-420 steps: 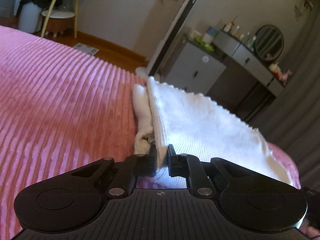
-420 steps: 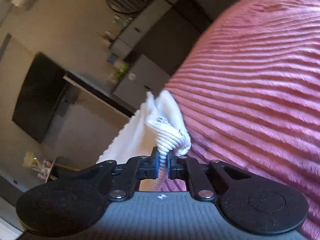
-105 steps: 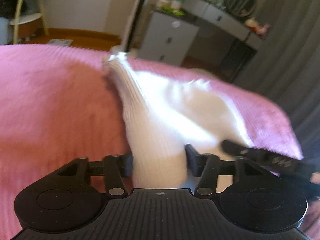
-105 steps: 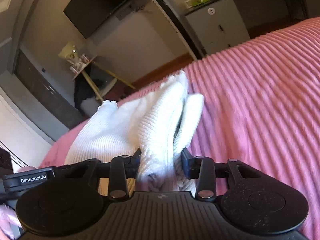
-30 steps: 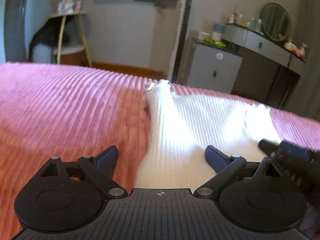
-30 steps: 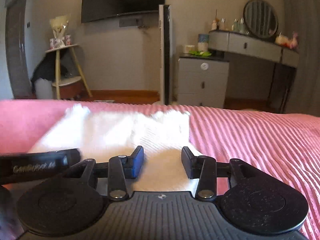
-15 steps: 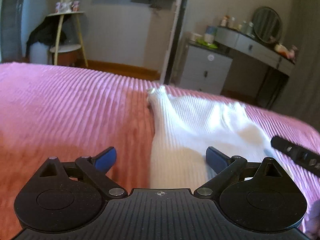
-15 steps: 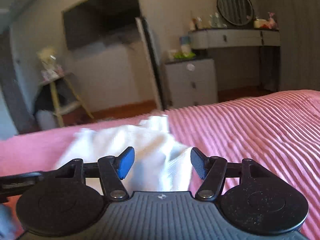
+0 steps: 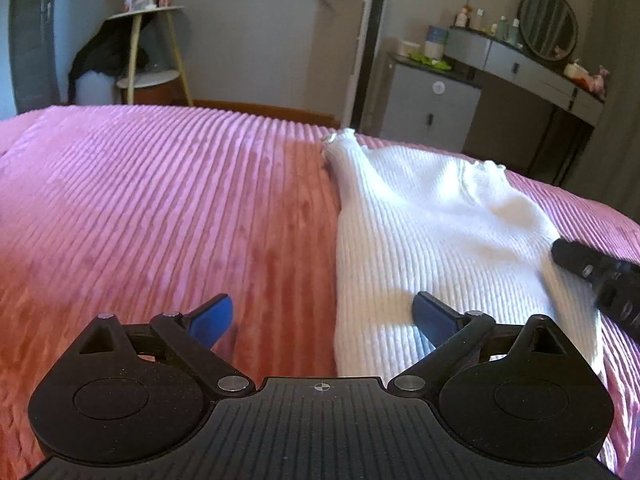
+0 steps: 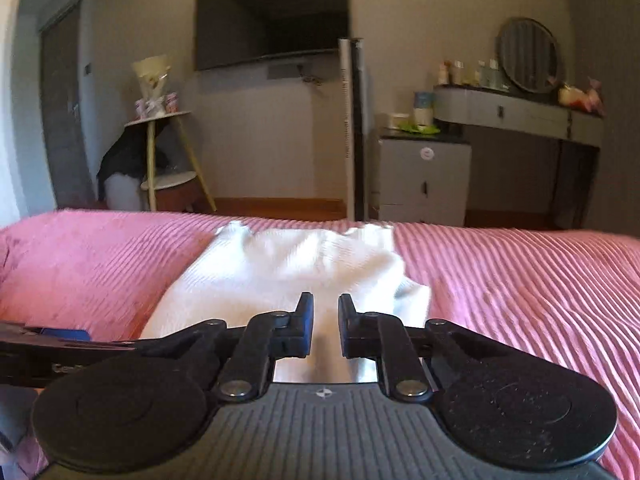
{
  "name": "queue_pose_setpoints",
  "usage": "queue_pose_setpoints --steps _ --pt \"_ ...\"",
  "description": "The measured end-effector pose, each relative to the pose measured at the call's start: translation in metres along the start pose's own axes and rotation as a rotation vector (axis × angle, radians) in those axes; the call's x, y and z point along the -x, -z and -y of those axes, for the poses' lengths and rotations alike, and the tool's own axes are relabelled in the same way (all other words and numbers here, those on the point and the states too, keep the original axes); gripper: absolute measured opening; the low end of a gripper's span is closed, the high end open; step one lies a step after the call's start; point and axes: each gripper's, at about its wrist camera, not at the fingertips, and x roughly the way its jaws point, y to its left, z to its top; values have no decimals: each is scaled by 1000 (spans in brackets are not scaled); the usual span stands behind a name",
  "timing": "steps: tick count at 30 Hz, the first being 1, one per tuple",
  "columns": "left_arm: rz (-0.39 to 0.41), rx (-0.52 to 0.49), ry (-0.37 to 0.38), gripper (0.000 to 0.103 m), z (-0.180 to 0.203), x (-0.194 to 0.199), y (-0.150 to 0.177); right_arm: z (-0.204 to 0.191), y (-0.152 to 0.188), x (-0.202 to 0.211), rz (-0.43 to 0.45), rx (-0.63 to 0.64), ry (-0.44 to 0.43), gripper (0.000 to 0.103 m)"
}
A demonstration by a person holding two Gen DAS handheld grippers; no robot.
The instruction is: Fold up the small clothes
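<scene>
We see the white knit garment (image 9: 432, 236) lying folded on the pink bedspread (image 9: 160, 208), at about one o'clock from our left gripper (image 9: 322, 316), whose jaws stand wide apart and hold nothing. Our right gripper (image 10: 324, 316) sits just short of the garment's near edge; its jaws are closing, with a narrow gap left and nothing pinched between them. If they snag the top layer, they could drag the fold open. On the other gripper's bar at nine o'clock we read only "Gen"; the rest is hidden
</scene>
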Motion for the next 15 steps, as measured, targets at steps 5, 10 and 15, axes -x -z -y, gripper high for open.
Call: queue_pose_setpoints --steps 5,10,15 --pt "-35 -59 12 103 1 -14 -2 -1 20 -21 -84 76 56 6" --pt "-70 -16 44 103 -8 -25 0 0 33 -29 -47 127 45 5" --pt "-71 -59 39 103 -6 -22 1 4 34 -28 -34 98 36 5"
